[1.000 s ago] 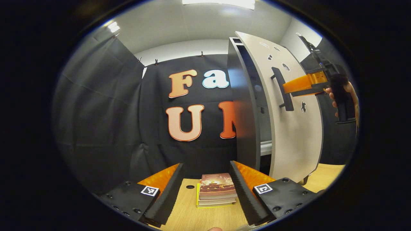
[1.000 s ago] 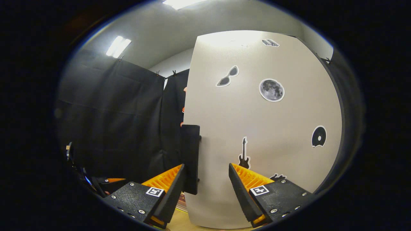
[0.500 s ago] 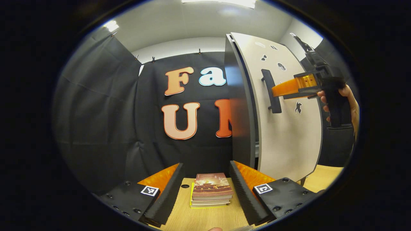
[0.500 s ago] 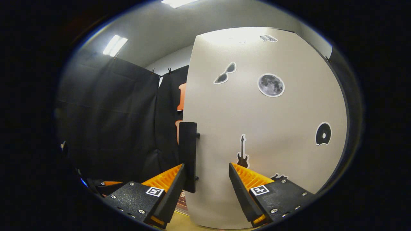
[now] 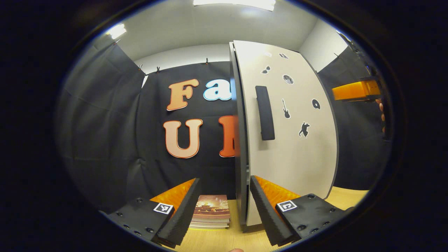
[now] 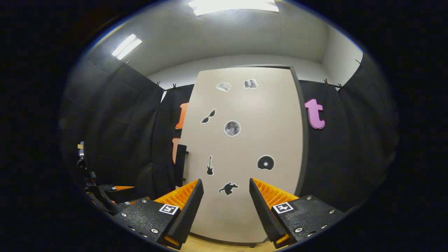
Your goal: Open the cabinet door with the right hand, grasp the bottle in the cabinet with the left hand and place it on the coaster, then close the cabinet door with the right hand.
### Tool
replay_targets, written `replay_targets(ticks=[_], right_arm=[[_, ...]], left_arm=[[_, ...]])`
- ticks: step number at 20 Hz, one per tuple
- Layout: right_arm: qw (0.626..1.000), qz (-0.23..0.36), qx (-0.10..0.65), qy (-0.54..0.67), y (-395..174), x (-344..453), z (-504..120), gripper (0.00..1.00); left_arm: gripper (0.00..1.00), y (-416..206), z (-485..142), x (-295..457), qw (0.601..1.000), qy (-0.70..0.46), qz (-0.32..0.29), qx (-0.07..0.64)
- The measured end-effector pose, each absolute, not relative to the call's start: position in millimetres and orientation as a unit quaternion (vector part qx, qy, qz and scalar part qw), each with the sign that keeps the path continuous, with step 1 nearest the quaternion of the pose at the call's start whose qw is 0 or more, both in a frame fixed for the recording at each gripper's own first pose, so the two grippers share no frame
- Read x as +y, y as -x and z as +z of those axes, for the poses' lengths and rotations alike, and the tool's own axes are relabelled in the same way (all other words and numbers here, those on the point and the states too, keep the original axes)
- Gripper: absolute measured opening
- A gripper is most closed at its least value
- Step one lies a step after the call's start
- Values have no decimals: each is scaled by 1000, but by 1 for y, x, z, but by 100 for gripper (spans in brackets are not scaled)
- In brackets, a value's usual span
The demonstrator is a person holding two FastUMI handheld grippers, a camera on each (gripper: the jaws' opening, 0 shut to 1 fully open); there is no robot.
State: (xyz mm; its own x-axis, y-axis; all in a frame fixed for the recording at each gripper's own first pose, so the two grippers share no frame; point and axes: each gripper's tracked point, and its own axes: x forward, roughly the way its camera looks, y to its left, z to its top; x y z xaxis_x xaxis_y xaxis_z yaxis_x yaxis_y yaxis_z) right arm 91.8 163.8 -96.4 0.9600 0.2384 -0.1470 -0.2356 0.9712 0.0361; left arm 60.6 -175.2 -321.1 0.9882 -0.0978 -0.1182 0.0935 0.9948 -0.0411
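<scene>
The white cabinet door (image 5: 297,154), dotted with small stickers, lies flat against the dark cabinet side (image 5: 240,140) or very nearly so. Its black handle (image 5: 265,112) stands free near the door's left edge. My left gripper (image 5: 224,210) is open low in front of the cabinet's corner, with nothing between its fingers. In the right gripper view the door (image 6: 245,147) faces me squarely, with the handle (image 6: 181,164) at its left edge. My right gripper (image 6: 224,206) is open, some way back from the door. The right gripper (image 5: 355,91) and the hand (image 5: 381,112) holding it appear at far right.
A small stack of books (image 5: 211,211) lies on the wooden table (image 5: 224,239), left of the cabinet base. The left gripper (image 6: 120,189) shows low on the left in the right gripper view. Black cloth walls close in the booth behind and on both sides.
The door has swung from ajar to flat against the cabinet. My right gripper has let go of the handle area and drawn back. The left gripper view has shifted right.
</scene>
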Motion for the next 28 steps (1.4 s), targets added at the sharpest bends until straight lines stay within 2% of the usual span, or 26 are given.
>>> replay_targets(ticks=[2, 3, 5, 6, 10, 16, 18, 19, 21, 25, 27, 28], right_arm=[[993, 98, 66, -13, -65, 132, -79, 82], [994, 90, 61, -15, -55, 121, -71, 82], [995, 77, 56, -14, -35, 101, -61, 82], [996, 69, 57, -8, -26, 92, -58, 82], [998, 51, 47, 6, 0, 72, -44, 83], [997, 46, 59, 1, 8, 72, -50, 83], [997, 44, 61, 11, 9, 75, -51, 81], [997, 39, 61, 18, 9, 76, -50, 86], [998, 30, 56, 24, 10, 75, -45, 87], [998, 34, 53, 3, 20, 82, -44, 90], [998, 33, 62, -3, 24, 80, -50, 87], [997, 32, 65, -6, 26, 79, -51, 89]], left_arm=[[90, -58, -300, -195, 998, 11, -50, 44], [94, -57, -292, -204, 998, 10, -50, 36], [92, -59, -280, -227, 998, 11, -56, 26], [94, -59, -277, -234, 998, 9, -59, 23], [92, -67, -285, -253, 996, 35, -68, 45], [93, -77, -323, -233, 992, 49, -51, 104], [93, -81, -318, -222, 994, 35, -47, 96], [93, -81, -313, -216, 995, 24, -42, 89], [93, -82, -300, -212, 997, 8, -37, 70], [92, -69, -282, -216, 994, 64, -42, 75], [92, -61, -273, -210, 992, 86, -35, 88], [93, -59, -262, -207, 993, 83, -31, 82]])
